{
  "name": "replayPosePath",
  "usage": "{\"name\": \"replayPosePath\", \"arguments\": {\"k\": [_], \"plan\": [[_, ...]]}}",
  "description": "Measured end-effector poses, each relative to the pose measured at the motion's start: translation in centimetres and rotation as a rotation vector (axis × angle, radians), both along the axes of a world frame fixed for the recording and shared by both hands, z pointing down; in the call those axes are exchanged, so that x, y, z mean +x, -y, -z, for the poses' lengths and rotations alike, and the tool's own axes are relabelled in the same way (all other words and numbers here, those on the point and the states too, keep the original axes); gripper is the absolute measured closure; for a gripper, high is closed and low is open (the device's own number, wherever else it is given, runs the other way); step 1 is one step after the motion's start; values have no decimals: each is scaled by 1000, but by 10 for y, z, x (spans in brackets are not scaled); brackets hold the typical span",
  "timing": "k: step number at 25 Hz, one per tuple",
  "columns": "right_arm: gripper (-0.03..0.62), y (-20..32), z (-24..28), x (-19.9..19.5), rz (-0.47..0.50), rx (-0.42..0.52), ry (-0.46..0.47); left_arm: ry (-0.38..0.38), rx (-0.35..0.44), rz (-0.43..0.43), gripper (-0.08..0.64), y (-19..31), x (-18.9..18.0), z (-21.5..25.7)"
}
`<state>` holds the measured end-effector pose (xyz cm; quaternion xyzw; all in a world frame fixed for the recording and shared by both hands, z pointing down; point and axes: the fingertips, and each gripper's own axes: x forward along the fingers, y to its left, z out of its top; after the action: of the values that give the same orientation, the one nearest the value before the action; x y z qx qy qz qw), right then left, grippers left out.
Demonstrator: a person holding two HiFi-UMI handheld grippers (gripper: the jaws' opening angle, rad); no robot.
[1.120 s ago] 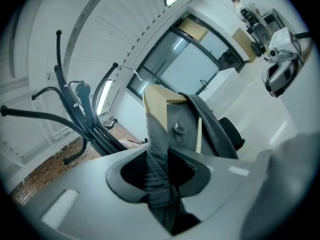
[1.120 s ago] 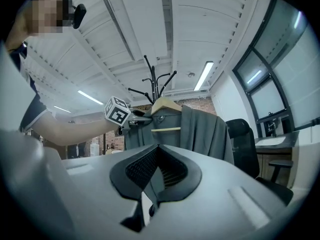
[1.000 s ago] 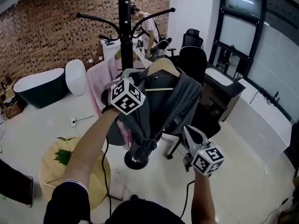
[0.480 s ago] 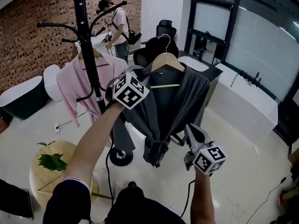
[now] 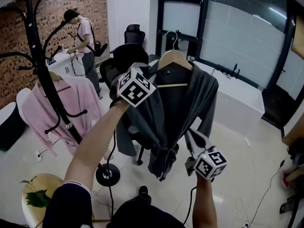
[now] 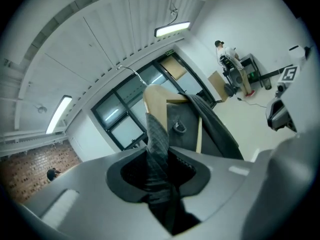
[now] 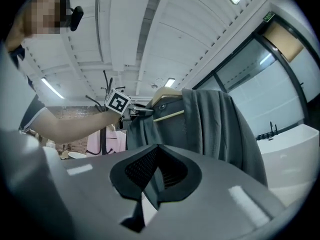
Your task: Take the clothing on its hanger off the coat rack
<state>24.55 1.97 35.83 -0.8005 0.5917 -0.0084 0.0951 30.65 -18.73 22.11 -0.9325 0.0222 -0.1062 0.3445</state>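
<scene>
Over the pale tiled floor (image 5: pixel 247 167) of a glass-walled room, the left tool (image 6: pixel 157 154) is clamped on a fold of the dark grey robe (image 5: pixel 183 103). It grips at the shoulder of the robe's light wooden hanger (image 5: pixel 175 58), whose hook is free and well apart from the black metal coat rack (image 5: pixel 47 89). The right tool (image 5: pixel 191 137), lower down, has its jaws together with nothing visible between them. The carry should go best with a firm grip and the hanger held level, so the robe doesn't slip off.
</scene>
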Motion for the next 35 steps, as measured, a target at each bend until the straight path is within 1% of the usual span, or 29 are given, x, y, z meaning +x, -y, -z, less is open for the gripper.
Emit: {"name": "replayPosePath", "arguments": {"k": [5,8,13,16,20,24,26,29,35], "plan": [[591,30,14,63,-45,20,-13,-2,-9,-70,460,18,75,18],[591,54,33,99,-59,40,-27,-13,-3,-87,460,41,114,40],[591,82,33,153,-61,61,-30,-55,12,-60,460,83,164,66],[591,106,25,185,-43,56,-15,-55,23,-26,460,113,193,70],[591,141,21,231,25,64,-9,-44,46,52,460,155,230,72],[591,171,22,292,108,62,-2,-38,46,131,460,191,275,69],[591,188,28,318,159,60,-8,-32,36,185,460,212,288,67],[591,217,38,344,247,65,-15,-23,23,281,460,248,293,64],[591,265,45,375,394,77,-7,1,10,461,460,313,285,60]]}}
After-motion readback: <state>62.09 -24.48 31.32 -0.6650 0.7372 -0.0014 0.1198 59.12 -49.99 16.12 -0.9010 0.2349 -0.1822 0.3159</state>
